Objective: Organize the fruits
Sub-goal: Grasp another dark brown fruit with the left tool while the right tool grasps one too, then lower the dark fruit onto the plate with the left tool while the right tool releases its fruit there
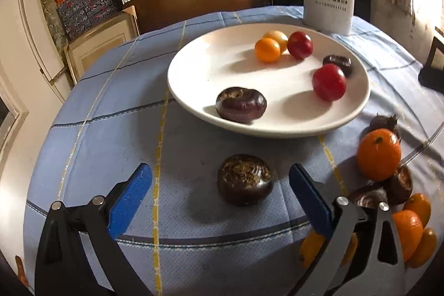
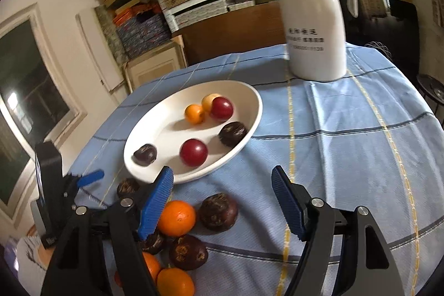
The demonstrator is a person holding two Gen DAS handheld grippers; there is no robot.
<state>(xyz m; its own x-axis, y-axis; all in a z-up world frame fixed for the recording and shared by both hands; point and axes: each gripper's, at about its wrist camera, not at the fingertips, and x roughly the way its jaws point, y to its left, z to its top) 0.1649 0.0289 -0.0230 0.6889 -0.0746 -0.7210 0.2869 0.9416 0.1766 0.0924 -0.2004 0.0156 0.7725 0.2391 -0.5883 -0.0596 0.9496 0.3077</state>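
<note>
The plate (image 1: pixel 194 90) lies ahead of our left gripper (image 1: pixel 220 182), on the cloth (image 1: pixel 111 129). It already holds two red fruits, two small orange ones and two dark chestnuts.

Off to that gripper's right, a loose pile waits: an orange (image 1: pixel 378 154), more oranges and several dark chestnuts. The same pile sits just below and left of our right gripper (image 2: pixel 222 196), whose jaws stand partly apart and hold nothing.

Smallest and nearest is the chestnut (image 1: pixel 244 179), lying on the cloth just ahead of the left jaws and centred between them. Those jaws stand wide and touch nothing.

We judge this chestnut light, hard and smooth-skinned, so likely to slip under a glancing pinch. It is a flattened round shape, resting flat with its rough crown up and tipped slightly toward us. It has no real long axis; the short axis runs roughly vertical. We would take it across its widest girth, pads on opposite sides.
</note>
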